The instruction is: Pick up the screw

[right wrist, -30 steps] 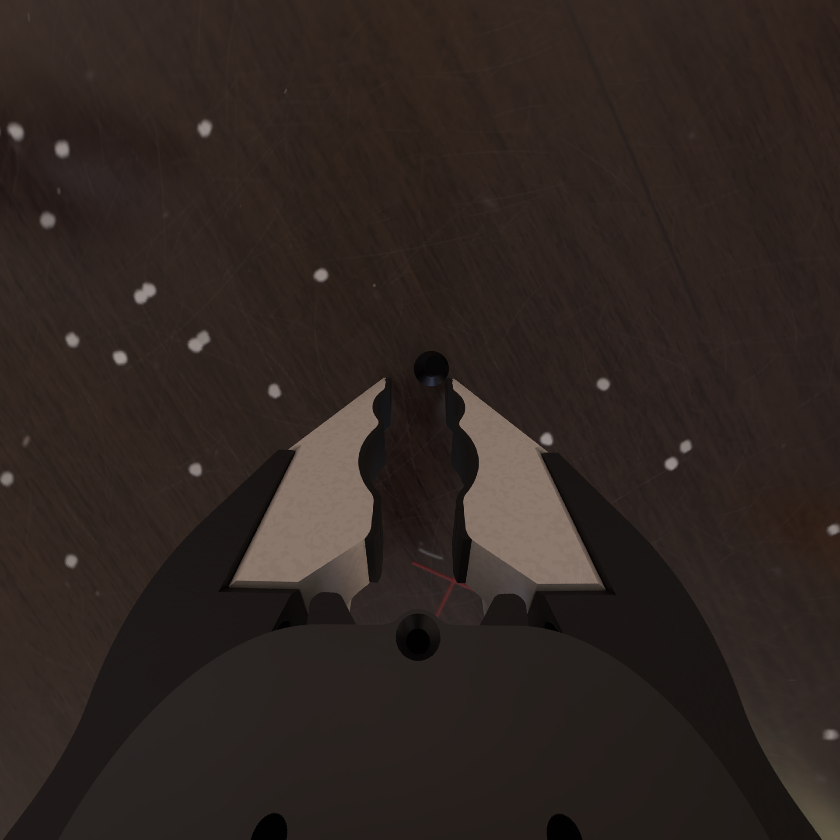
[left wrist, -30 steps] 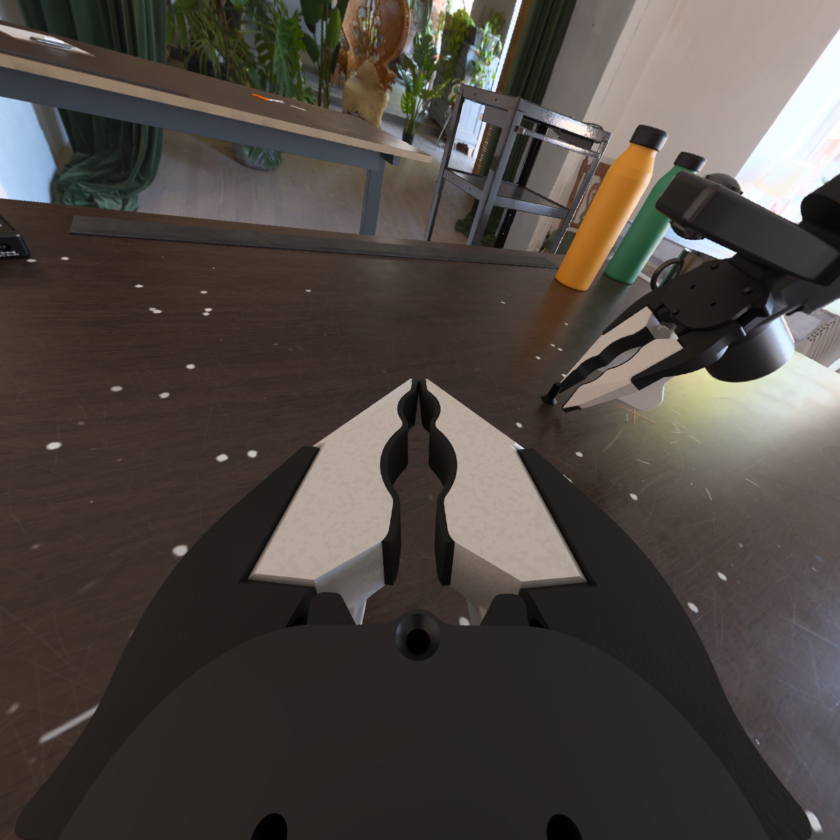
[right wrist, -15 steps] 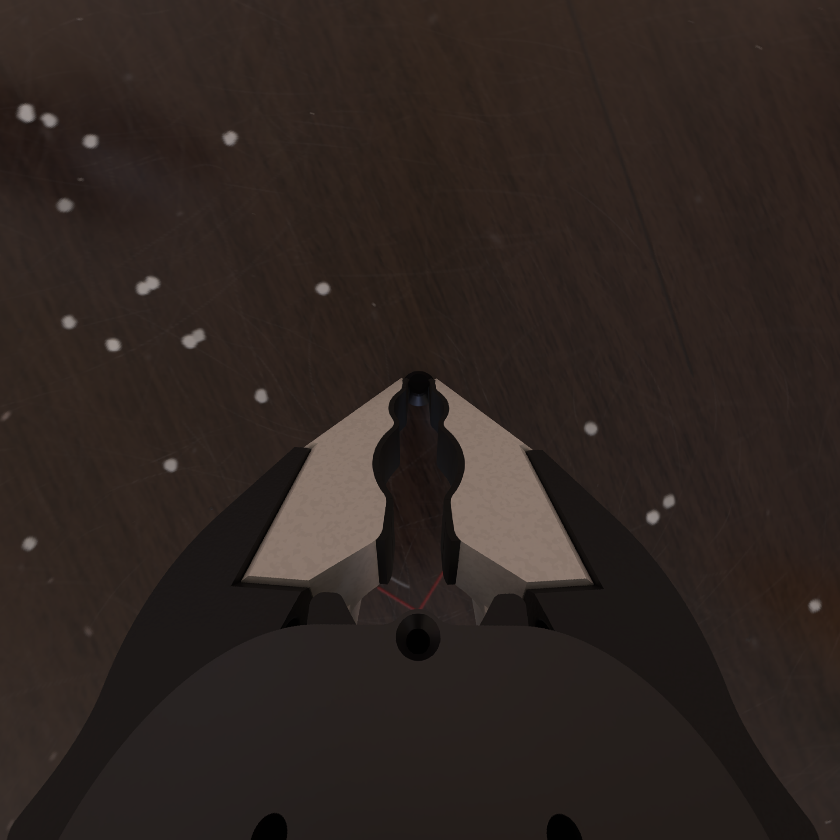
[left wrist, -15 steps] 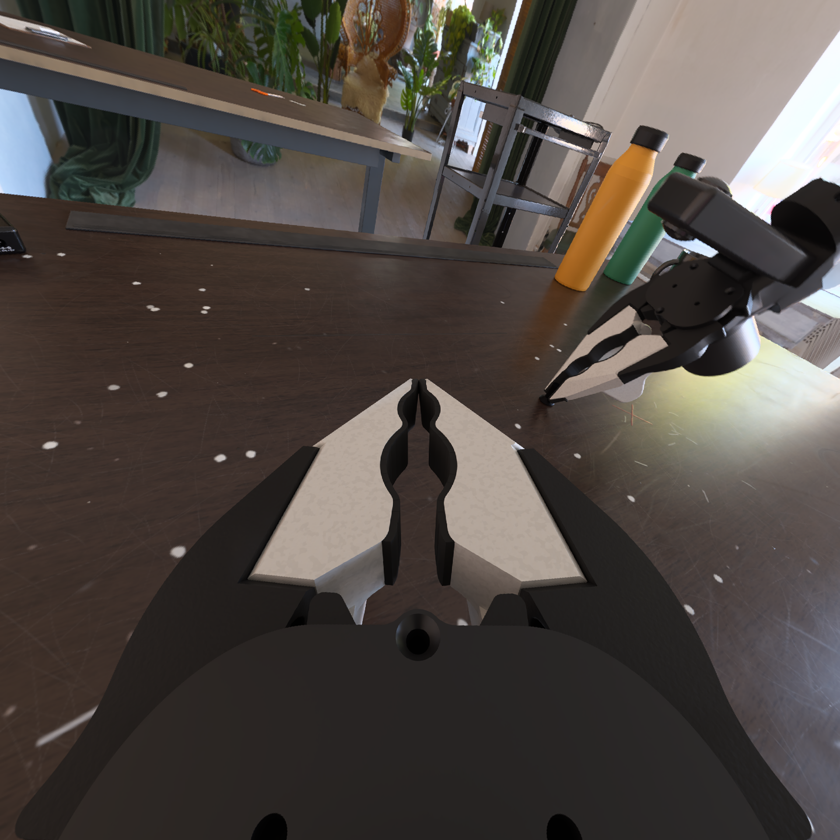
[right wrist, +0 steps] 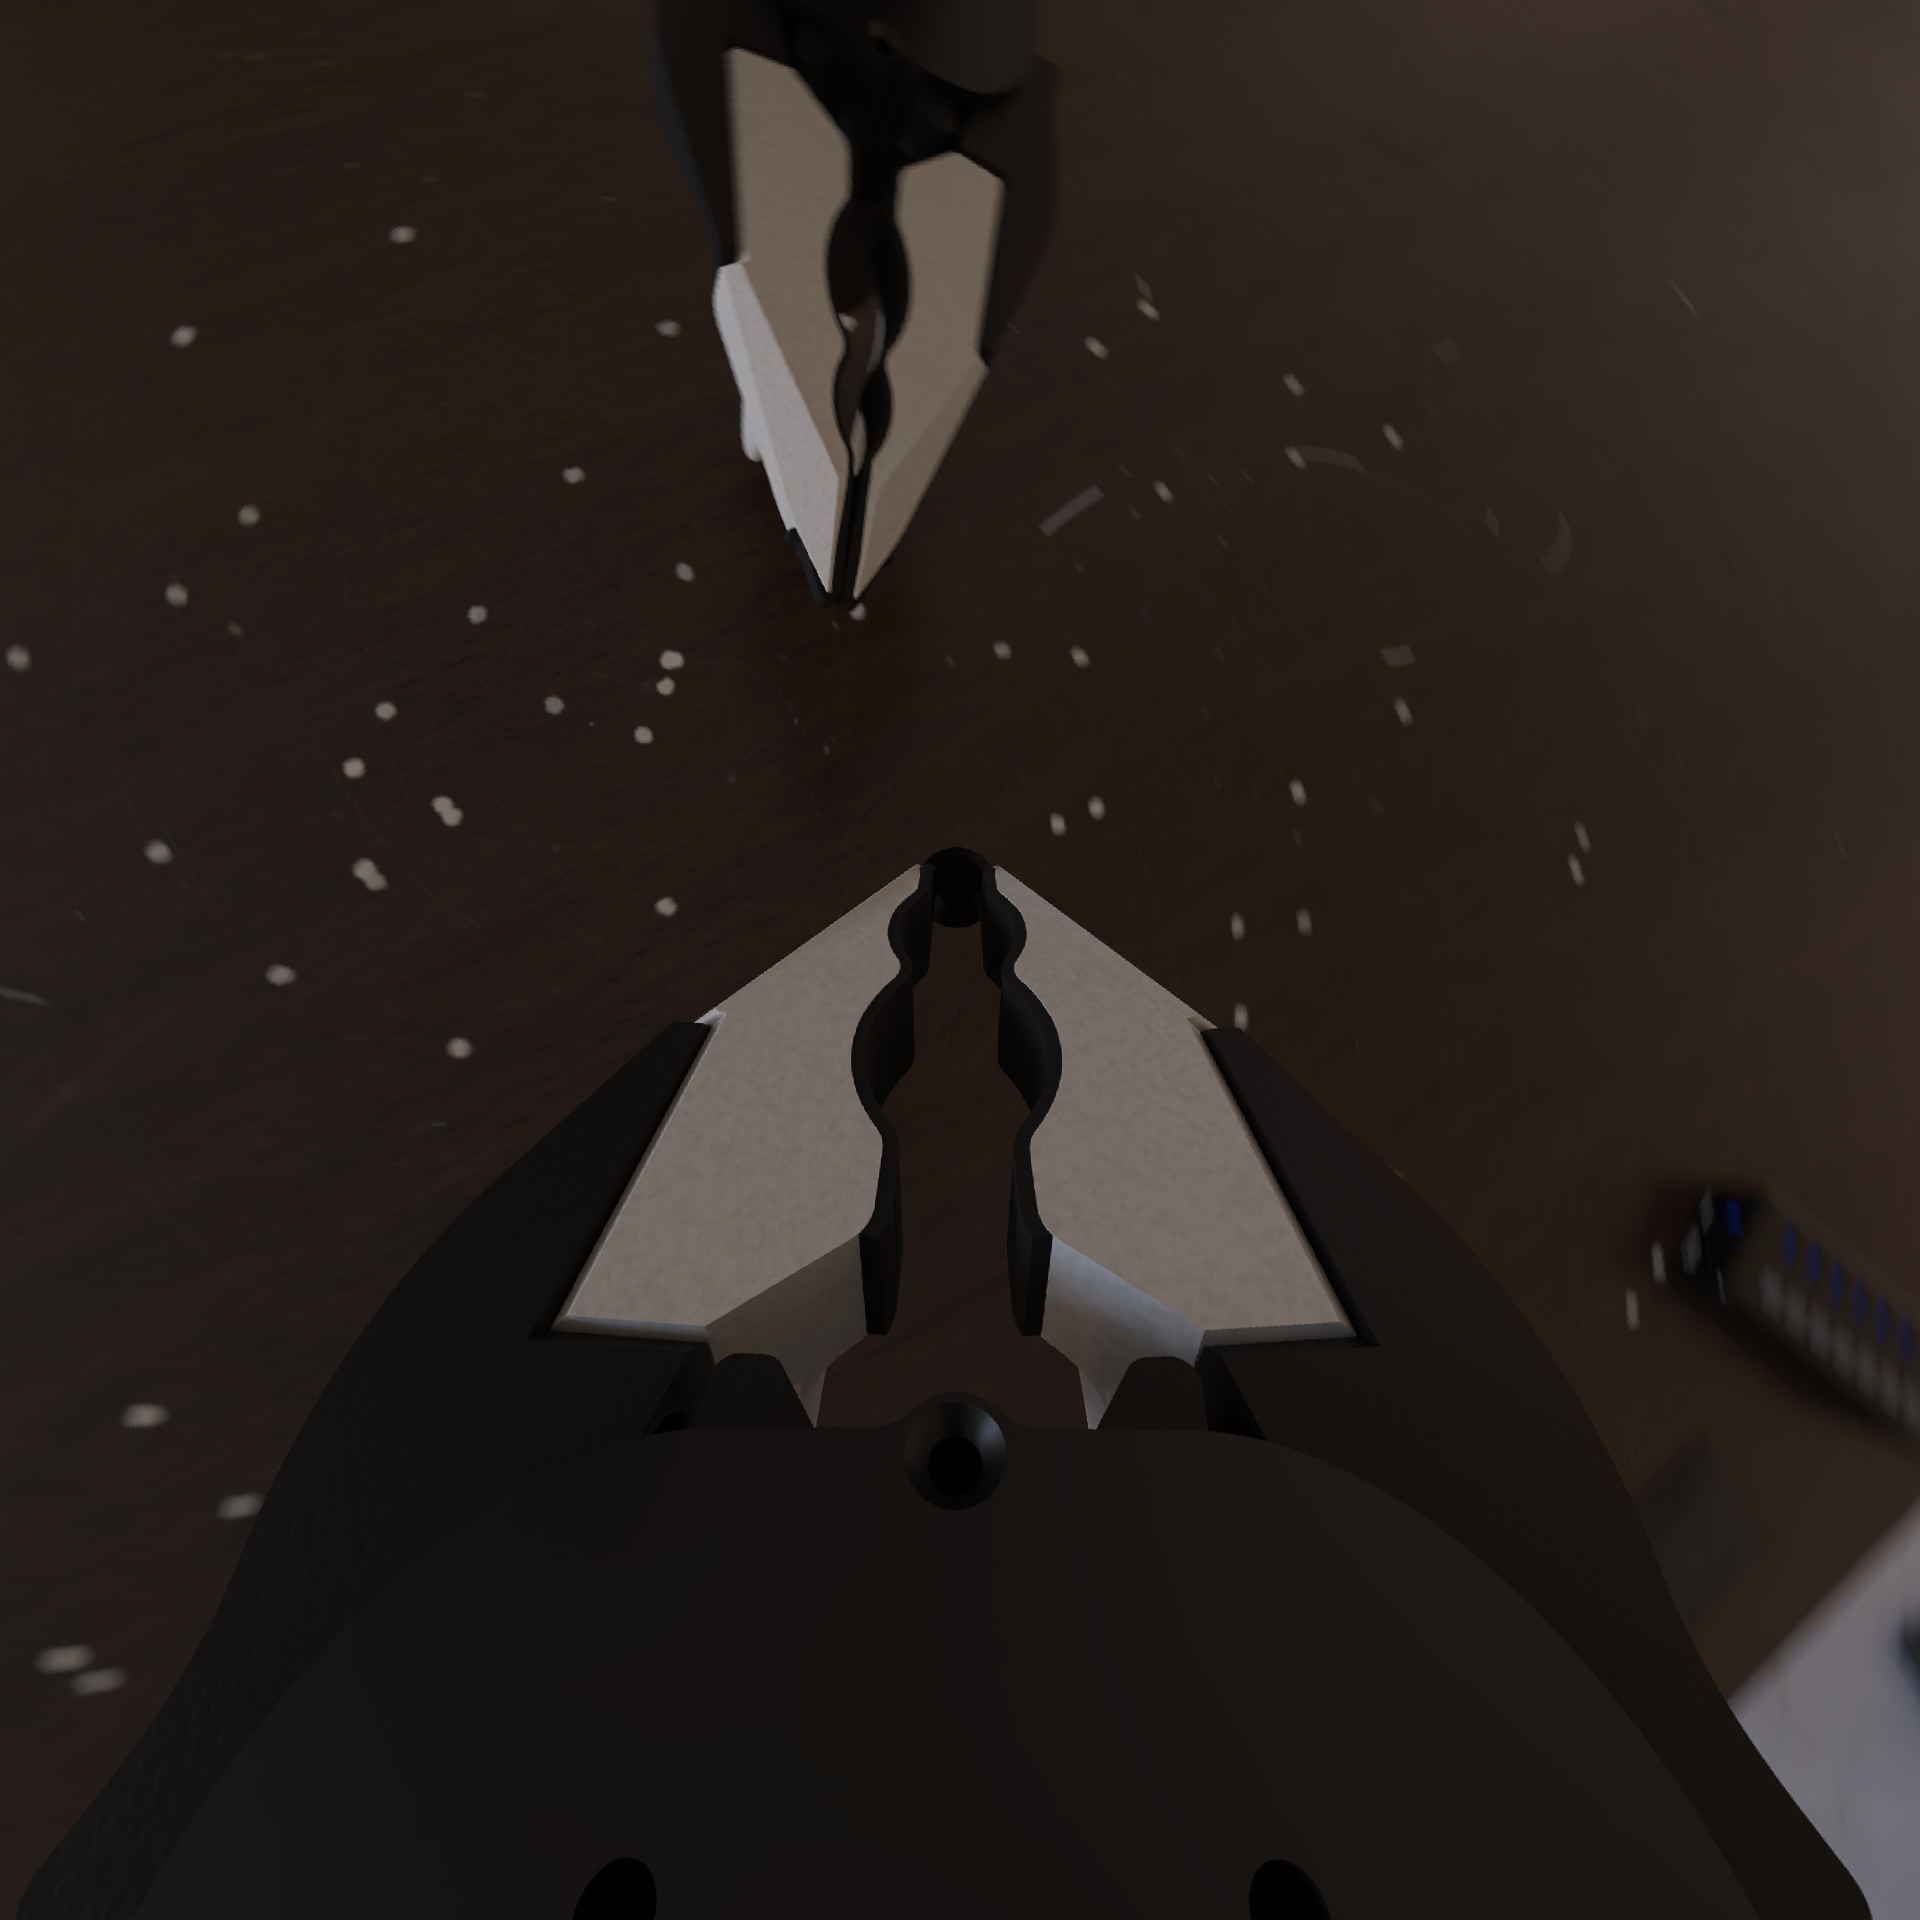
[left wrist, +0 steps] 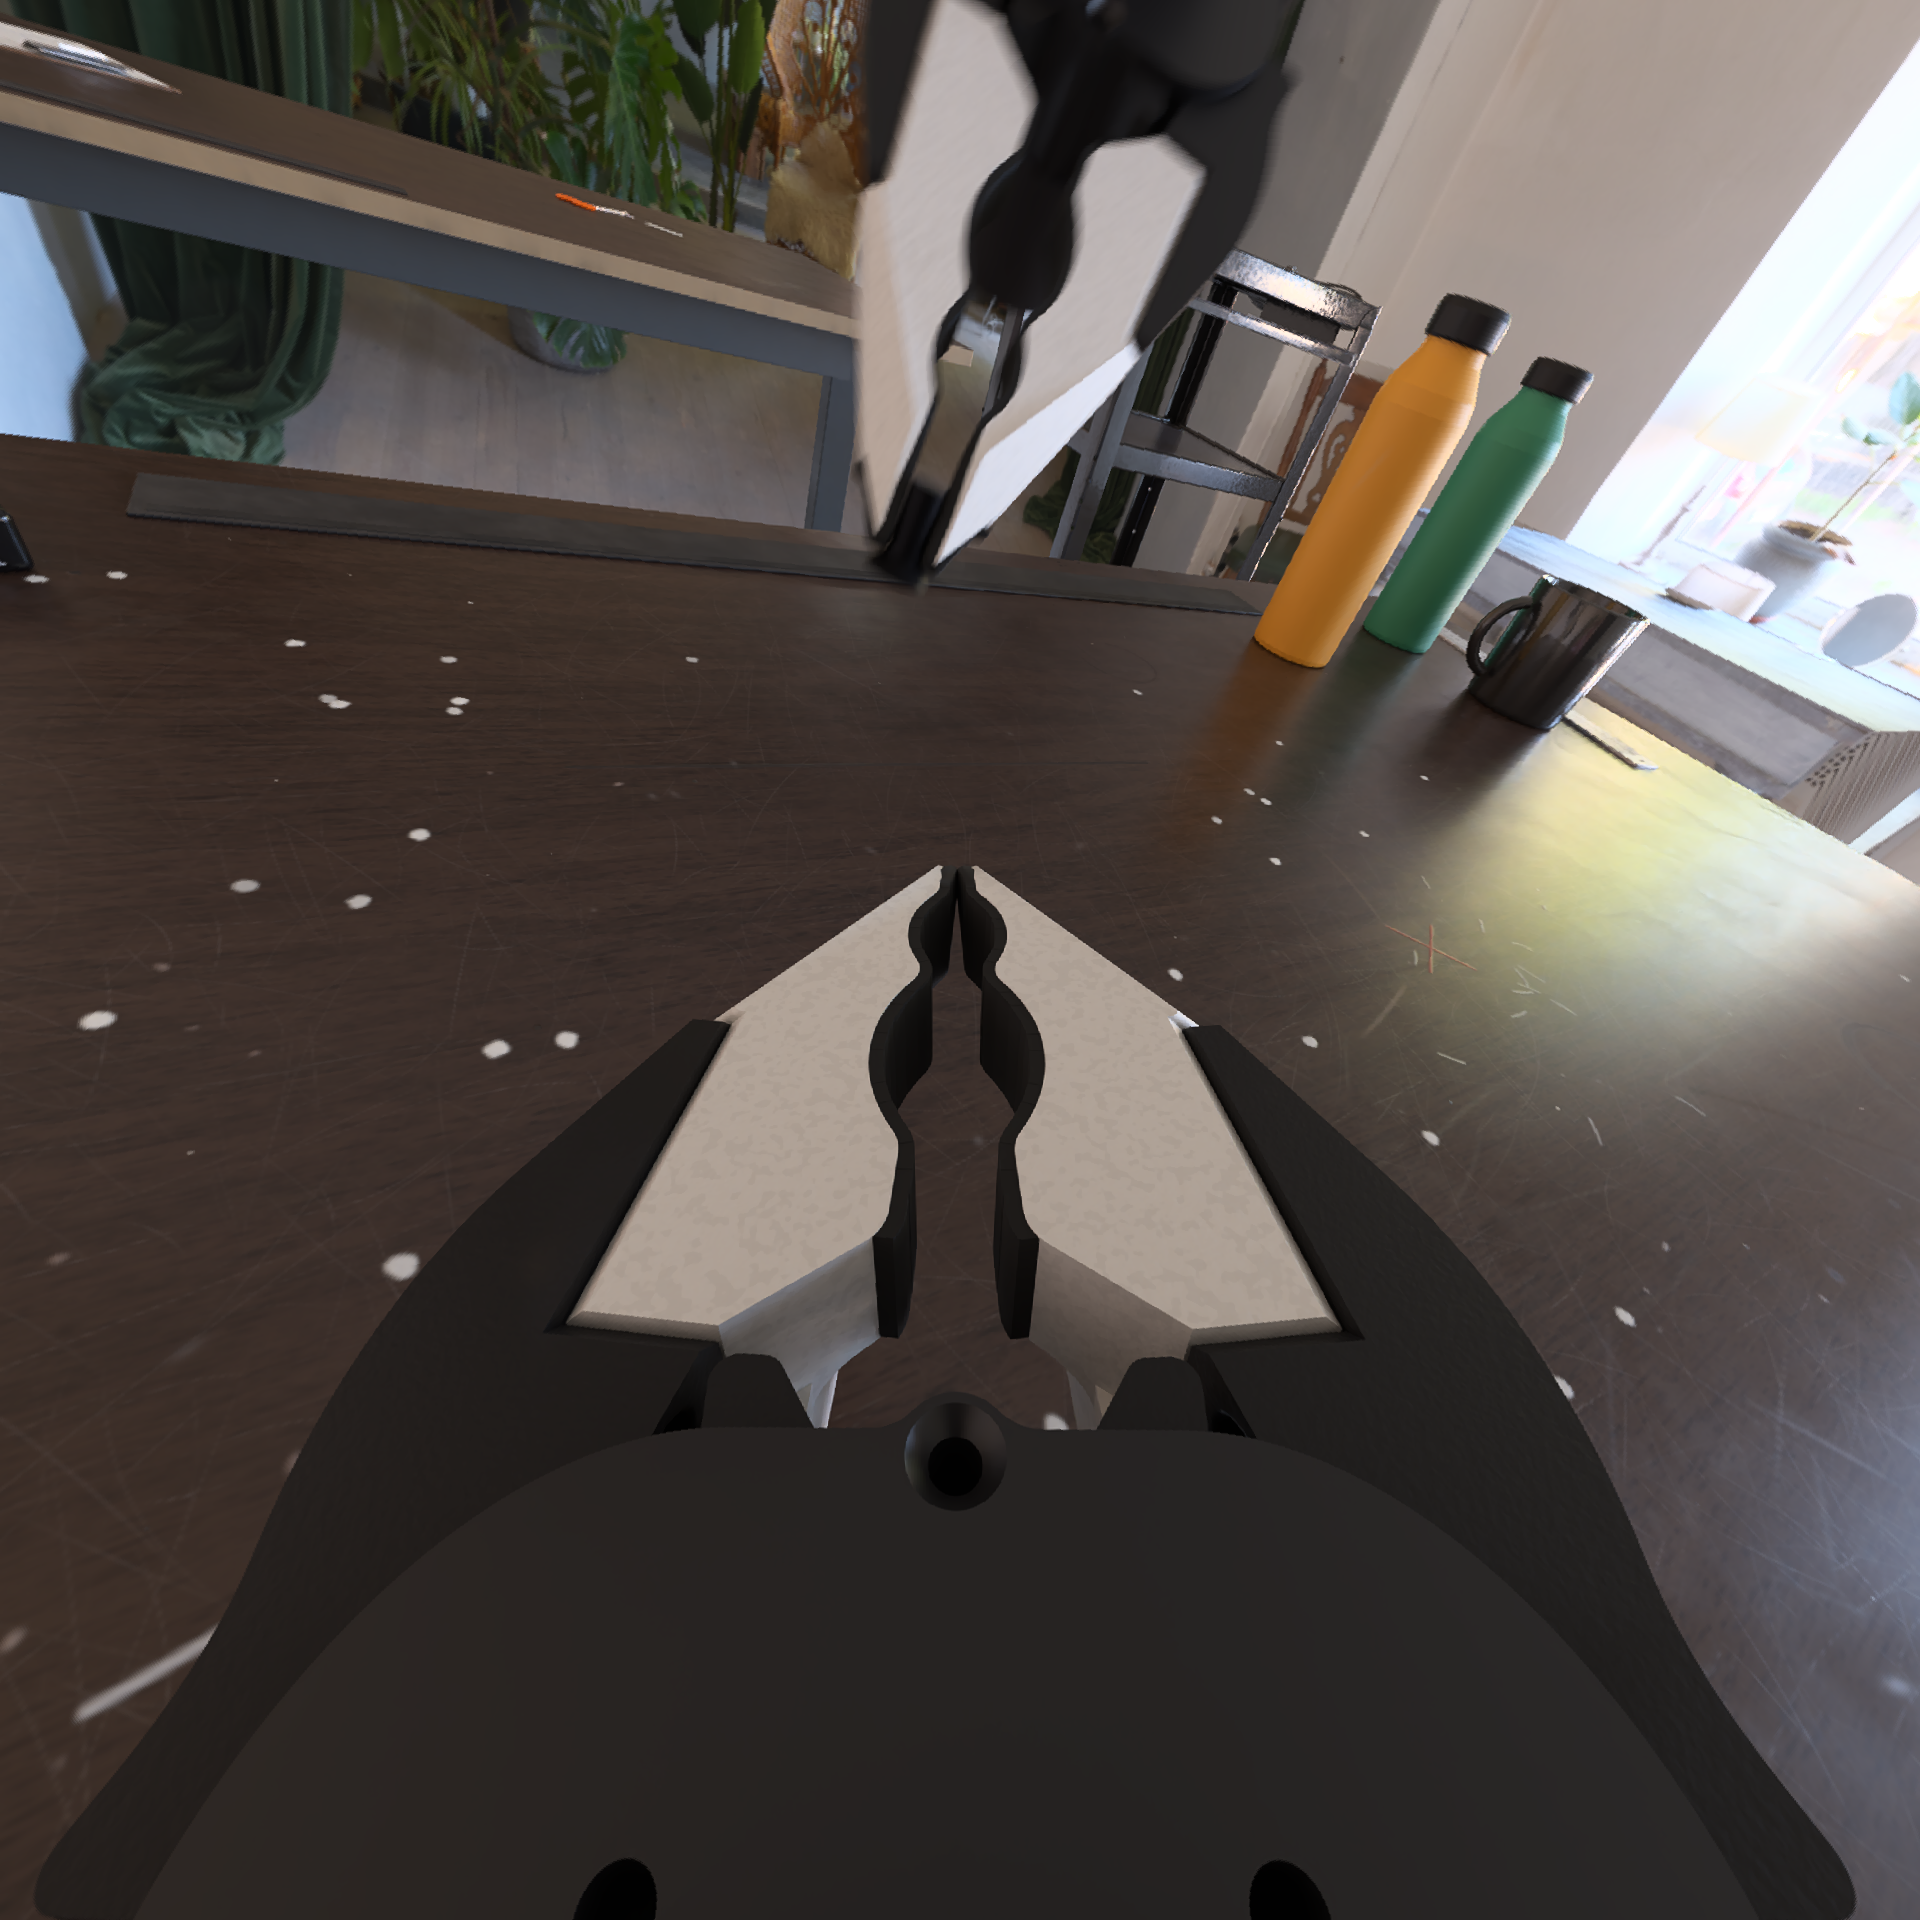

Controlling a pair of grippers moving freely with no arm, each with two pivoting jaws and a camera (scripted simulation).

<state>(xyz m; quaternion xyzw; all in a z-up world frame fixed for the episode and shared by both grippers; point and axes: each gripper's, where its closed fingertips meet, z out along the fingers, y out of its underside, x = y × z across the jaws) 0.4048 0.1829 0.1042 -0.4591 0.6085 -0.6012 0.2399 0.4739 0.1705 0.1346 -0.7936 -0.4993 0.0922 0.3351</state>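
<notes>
Lifted clear of the table [left wrist: 623, 790], the right gripper [right wrist: 957, 883] now hangs high over its middle, tips clamped on the small black screw [right wrist: 956, 896]. That looks like a finished pick-up; the left gripper [left wrist: 957, 881] hovers low, tips together and empty.
</notes>
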